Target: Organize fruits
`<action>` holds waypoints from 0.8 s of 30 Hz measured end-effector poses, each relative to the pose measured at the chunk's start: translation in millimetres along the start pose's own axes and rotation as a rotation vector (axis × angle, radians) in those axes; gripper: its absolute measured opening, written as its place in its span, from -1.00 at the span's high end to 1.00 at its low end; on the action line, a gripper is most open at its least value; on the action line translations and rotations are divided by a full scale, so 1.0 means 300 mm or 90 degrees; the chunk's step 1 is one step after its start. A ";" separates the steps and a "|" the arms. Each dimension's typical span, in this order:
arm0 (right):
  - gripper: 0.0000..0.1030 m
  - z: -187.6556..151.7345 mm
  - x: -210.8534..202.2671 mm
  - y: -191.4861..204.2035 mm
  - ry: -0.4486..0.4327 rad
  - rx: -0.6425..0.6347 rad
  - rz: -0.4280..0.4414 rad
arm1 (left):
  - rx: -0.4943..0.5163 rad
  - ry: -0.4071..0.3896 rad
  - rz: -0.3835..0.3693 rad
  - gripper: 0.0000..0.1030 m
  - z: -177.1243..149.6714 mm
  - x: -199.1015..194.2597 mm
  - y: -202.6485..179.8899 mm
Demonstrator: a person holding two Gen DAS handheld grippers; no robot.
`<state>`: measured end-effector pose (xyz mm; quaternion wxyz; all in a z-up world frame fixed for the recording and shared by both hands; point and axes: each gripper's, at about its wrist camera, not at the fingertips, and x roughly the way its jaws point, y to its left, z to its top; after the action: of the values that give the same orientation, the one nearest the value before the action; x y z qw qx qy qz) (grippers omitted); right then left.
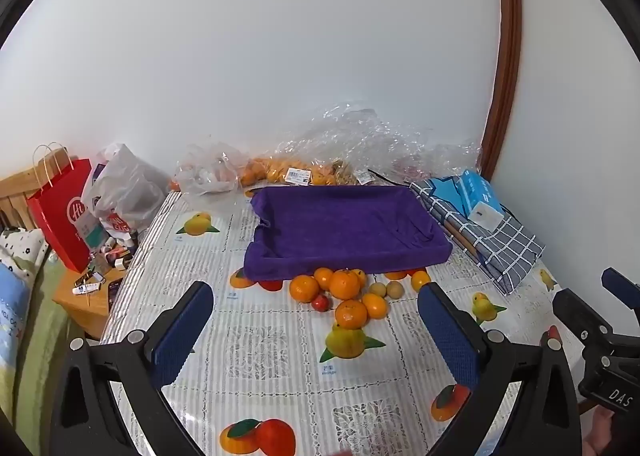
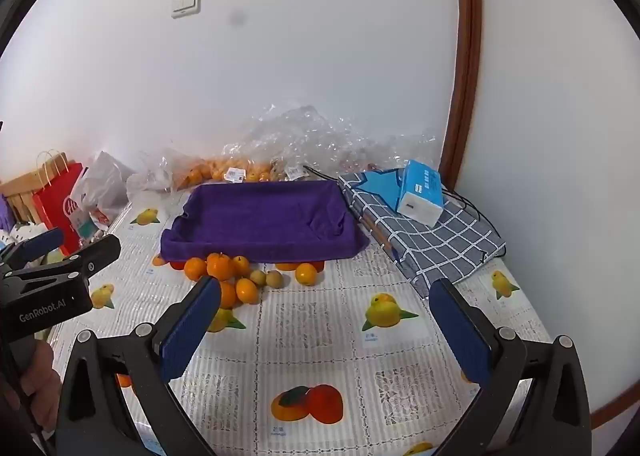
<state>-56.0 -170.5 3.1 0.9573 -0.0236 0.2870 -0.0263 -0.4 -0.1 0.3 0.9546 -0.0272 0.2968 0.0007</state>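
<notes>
A purple cloth-lined tray [image 1: 344,252] [image 2: 260,250] sits empty on the table's far side. Several loose oranges [image 1: 345,284] [image 2: 219,266], two small tan fruits [image 1: 386,289] [image 2: 267,278] and a small red fruit [image 1: 321,302] lie in a cluster in front of it. One orange [image 1: 421,280] [image 2: 306,273] lies apart to the right. My left gripper [image 1: 316,308] is open and empty, above the table short of the cluster. My right gripper [image 2: 326,302] is open and empty, to the right of the cluster. The left gripper's body also shows in the right wrist view [image 2: 60,280].
Clear plastic bags with more oranges [image 1: 288,171] [image 2: 236,171] lie against the wall. A folded checked cloth [image 1: 492,240] [image 2: 432,236] with a blue tissue pack [image 2: 422,191] lies right of the tray. A red paper bag [image 1: 64,215] stands off the table's left edge.
</notes>
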 end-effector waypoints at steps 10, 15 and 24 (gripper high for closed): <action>-0.99 0.002 0.002 0.005 0.000 -0.003 0.005 | 0.001 -0.002 0.003 -0.99 0.007 -0.018 0.006; -0.99 0.010 -0.015 -0.003 -0.001 0.010 0.008 | -0.001 -0.004 0.004 -0.99 -0.005 -0.020 0.003; -0.99 0.003 -0.007 -0.004 0.001 0.009 0.009 | -0.004 -0.003 0.001 -0.99 -0.004 -0.017 0.008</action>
<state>-57.2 -171.6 5.2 0.9573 -0.0150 0.2880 -0.0218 -5.4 2.4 2.0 0.9553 -0.0296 0.2942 0.0026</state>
